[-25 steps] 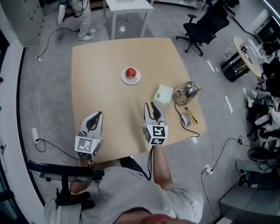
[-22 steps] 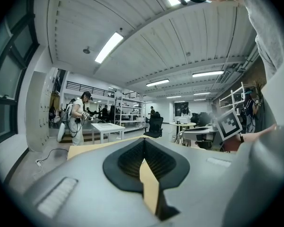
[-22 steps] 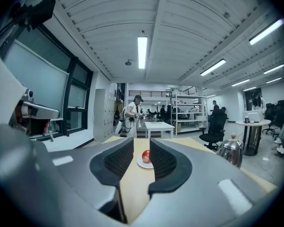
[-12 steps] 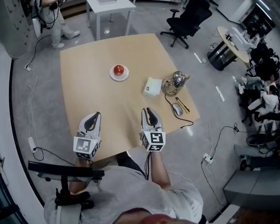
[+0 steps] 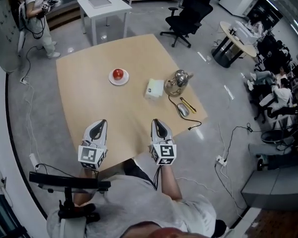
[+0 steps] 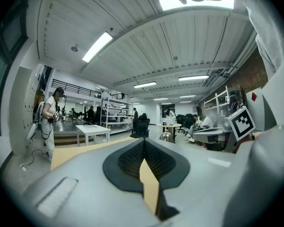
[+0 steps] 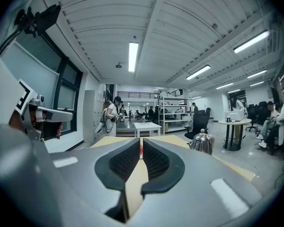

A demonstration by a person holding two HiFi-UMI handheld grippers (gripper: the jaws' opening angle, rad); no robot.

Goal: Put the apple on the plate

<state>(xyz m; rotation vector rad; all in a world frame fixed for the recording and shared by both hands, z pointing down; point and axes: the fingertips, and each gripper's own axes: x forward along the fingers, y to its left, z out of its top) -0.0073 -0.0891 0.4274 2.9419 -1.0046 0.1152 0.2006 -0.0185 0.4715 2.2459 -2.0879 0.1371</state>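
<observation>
The apple (image 5: 118, 74) sits on the plate (image 5: 111, 80), in the far half of the table (image 5: 89, 103). To its right stand a white box (image 5: 154, 88), a kettle (image 5: 179, 80) and a mouse (image 5: 183, 110). Both grippers are well apart from the plate, side by side over the table's near edge, level and pointing across the top. The left gripper (image 5: 103, 122) has its jaws together, empty. The right gripper (image 5: 156, 121) has just been closing; only a thin slit remains, with nothing between its jaws.
</observation>
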